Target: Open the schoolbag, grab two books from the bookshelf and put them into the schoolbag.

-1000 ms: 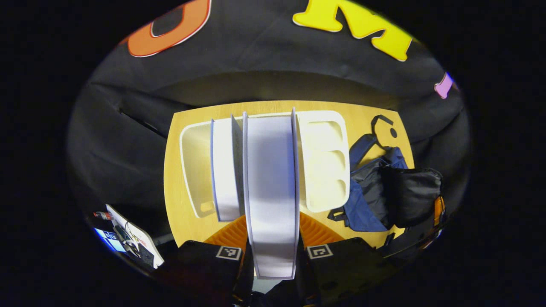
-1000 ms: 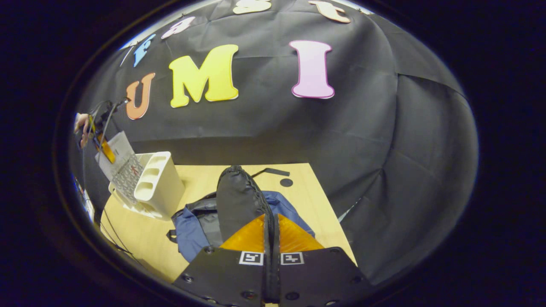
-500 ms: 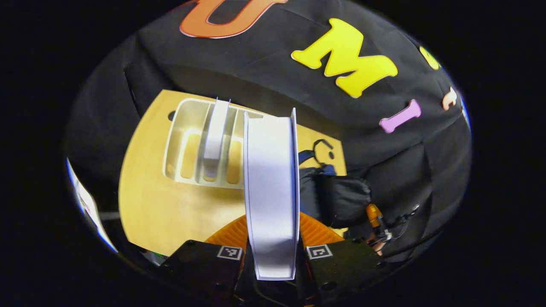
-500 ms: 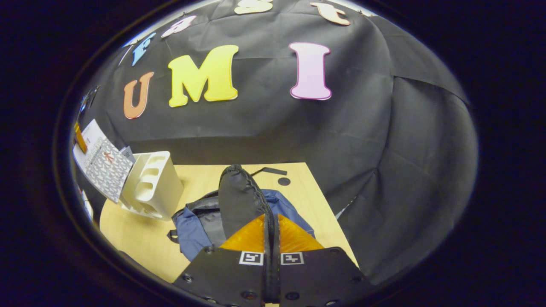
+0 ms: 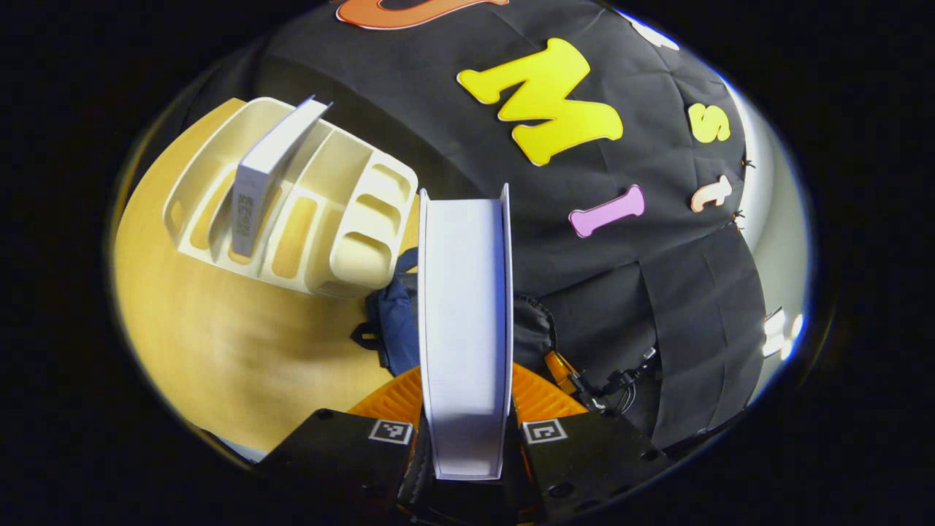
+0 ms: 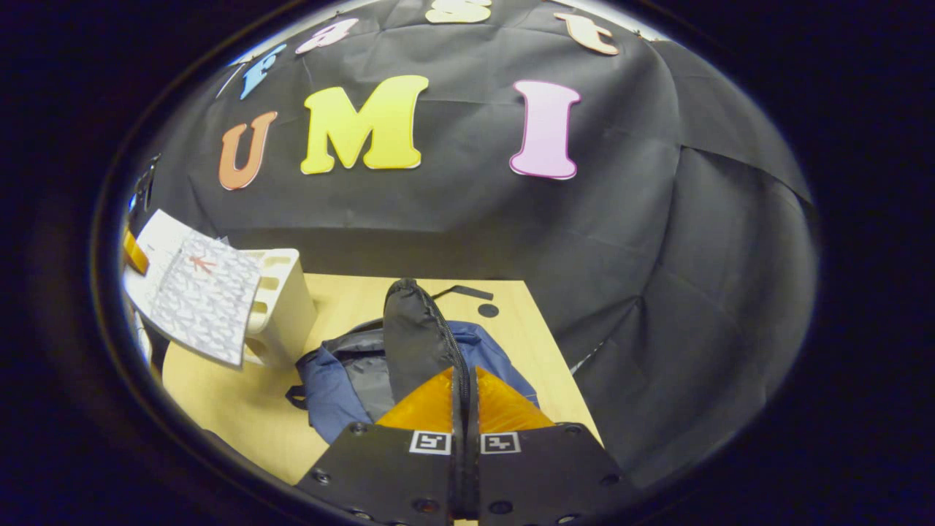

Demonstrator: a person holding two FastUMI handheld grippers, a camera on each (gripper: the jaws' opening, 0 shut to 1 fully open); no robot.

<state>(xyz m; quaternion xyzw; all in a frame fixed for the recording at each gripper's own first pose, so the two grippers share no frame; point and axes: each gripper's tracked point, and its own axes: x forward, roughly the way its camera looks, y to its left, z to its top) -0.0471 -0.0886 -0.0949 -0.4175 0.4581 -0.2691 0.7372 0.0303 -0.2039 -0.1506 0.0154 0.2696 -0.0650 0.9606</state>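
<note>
My left gripper (image 5: 465,383) is shut on a white book (image 5: 464,292), held edge-on and upright above the table. Behind it lies the blue and black schoolbag (image 5: 391,329). The cream bookshelf (image 5: 343,219) stands at the upper left with a second book (image 5: 266,179) leaning in a slot. My right gripper (image 6: 464,391) is shut on the schoolbag's black flap (image 6: 416,336) and holds it up over the blue bag body (image 6: 329,387). In the right gripper view the carried book (image 6: 201,296) hangs at the left, in front of the bookshelf (image 6: 288,310).
The wooden table (image 6: 511,343) ends just right of the bag, with the black cloth wall close behind and to the right. A black strap (image 6: 460,292) and a dark round spot (image 6: 488,310) lie on the table behind the bag. Bare tabletop (image 5: 219,351) stretches in front of the shelf.
My left gripper has swung right with the book, away from the bookshelf and toward the schoolbag. The right gripper keeps the flap raised and has barely moved.
</note>
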